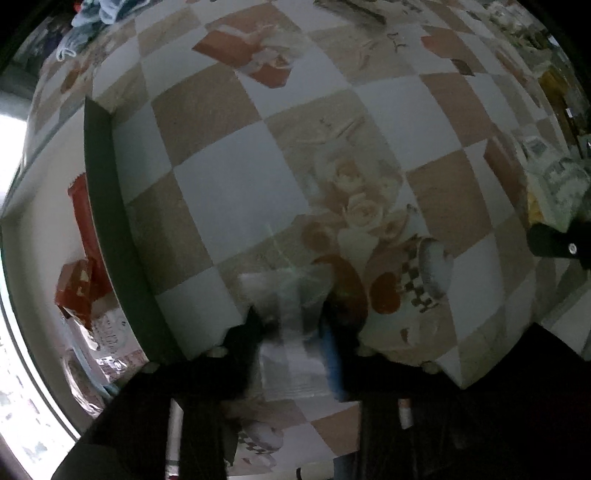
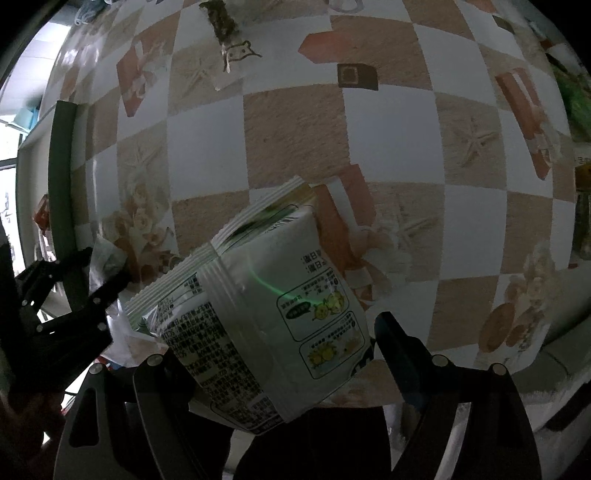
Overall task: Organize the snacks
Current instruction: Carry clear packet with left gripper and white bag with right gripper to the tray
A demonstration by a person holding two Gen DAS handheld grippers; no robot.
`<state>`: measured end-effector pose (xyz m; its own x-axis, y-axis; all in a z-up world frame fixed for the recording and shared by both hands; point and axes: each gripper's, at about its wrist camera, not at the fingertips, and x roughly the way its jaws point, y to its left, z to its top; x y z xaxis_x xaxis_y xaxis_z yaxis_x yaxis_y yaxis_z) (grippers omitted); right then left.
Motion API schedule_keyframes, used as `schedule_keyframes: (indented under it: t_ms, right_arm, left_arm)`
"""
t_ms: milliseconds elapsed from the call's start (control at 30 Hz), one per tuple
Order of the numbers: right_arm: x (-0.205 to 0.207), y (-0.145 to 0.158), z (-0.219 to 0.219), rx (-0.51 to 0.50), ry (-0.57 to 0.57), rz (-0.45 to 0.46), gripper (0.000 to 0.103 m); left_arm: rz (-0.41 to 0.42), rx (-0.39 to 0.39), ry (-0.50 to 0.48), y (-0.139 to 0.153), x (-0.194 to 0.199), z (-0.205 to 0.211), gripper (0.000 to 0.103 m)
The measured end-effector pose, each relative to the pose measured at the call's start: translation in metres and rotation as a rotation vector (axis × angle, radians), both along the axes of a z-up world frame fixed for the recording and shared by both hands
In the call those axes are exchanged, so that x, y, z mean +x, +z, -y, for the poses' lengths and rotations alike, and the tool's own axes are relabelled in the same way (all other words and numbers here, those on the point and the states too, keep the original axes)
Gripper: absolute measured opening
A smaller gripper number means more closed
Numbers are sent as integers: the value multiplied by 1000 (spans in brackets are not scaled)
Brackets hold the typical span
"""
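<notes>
We point our left gripper (image 1: 291, 325) straight down over the checkered, flower-printed tablecloth (image 1: 236, 184), its jaws pinching a small clear plastic packet (image 1: 291, 295) (blurred, contents unreadable). Our right gripper (image 2: 273, 354) holds a puffy white snack bag with green stripes and printed text (image 2: 266, 295), jaws spread wide against its sides, above the near middle of the table. At far left, a dark green rim (image 1: 107, 206) edges a white tray holding red packets (image 1: 79, 284).

Checkered tablecloth (image 2: 295, 140); seaweed snack strip (image 2: 223, 26) on it.
</notes>
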<state>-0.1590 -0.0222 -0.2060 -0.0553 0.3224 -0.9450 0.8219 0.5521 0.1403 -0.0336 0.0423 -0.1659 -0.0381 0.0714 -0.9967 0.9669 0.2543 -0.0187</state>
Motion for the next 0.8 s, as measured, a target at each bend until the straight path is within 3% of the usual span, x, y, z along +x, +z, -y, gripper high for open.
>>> schedule_keyframes:
  t_ms: [233,600,800]
  right_arm:
    - [5,4,-4,-16,15,12,86]
    - [19,12,-11,-37,63,24,86]
    - [35,21,-18,-53,110,37,86]
  left_arm:
    - [-34,-44,111,22,28,-15,31]
    - [73,-151,249,90,60,-43,31]
    - [104,-178,305,88,68,-74,31]
